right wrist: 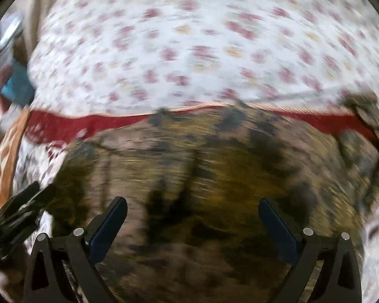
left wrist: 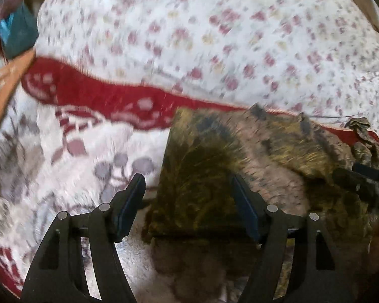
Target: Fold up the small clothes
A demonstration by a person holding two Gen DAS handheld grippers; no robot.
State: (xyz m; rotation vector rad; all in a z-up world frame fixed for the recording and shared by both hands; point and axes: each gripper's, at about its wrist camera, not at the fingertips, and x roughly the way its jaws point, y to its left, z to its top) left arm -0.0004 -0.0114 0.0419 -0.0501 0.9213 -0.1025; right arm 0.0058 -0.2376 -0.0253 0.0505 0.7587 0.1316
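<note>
A camouflage garment (left wrist: 240, 166) in brown, olive and black lies partly folded on a white and red patterned blanket (left wrist: 63, 151). Its straight folded edge faces left. My left gripper (left wrist: 187, 184) is open above the garment's left part, holding nothing. My right gripper (right wrist: 193, 209) is open above the middle of the same garment (right wrist: 214, 176), holding nothing. A cloth strap or drawstring (right wrist: 371, 123) of the garment trails at its far right. The right gripper also shows at the right edge of the left wrist view (left wrist: 361, 179). Both views are motion-blurred.
A large white pillow or quilt with pink flowers (left wrist: 214, 38) lies behind the blanket's red border (left wrist: 101, 93). An orange patterned cloth (left wrist: 5, 88) and a teal item (left wrist: 15, 35) sit at the far left.
</note>
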